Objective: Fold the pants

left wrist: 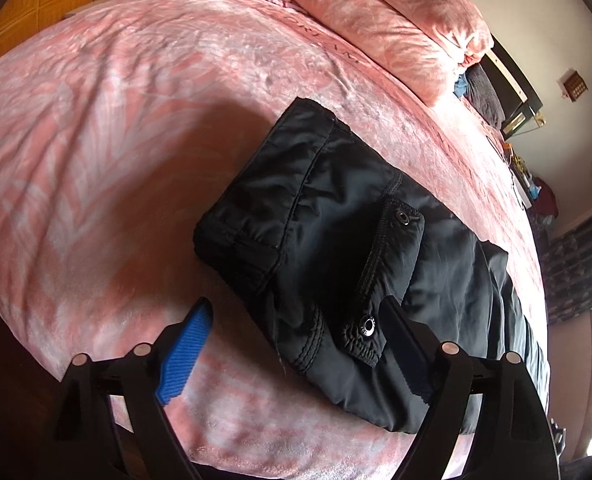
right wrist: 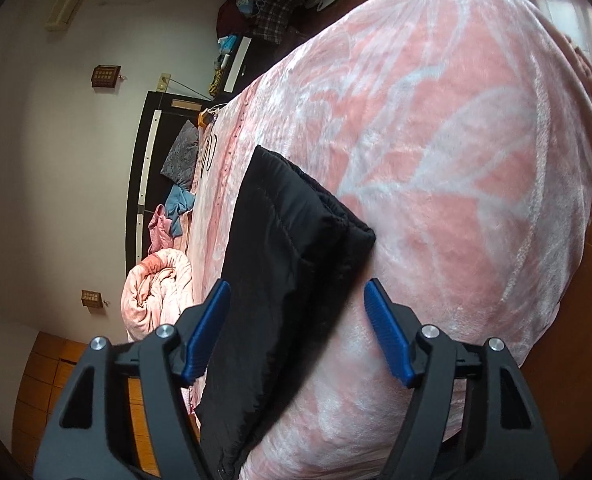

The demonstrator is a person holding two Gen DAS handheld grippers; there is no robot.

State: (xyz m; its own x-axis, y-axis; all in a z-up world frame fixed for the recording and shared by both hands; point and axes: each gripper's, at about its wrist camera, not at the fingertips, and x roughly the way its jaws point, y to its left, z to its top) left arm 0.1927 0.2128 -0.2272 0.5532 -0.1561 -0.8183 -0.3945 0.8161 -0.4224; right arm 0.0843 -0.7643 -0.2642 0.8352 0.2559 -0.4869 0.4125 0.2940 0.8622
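Black padded pants lie folded on a pink patterned blanket on the bed. A pocket flap with two metal snaps faces up. My left gripper is open, hovering just above the near end of the pants, its blue-padded fingers straddling the fabric edge. In the right wrist view the pants run as a long black strip away from me. My right gripper is open above that strip, holding nothing.
A rolled pink quilt lies at the head of the bed and also shows in the right wrist view. A dark headboard with loose clothes stands by the white wall. Wood floor lies beside the bed.
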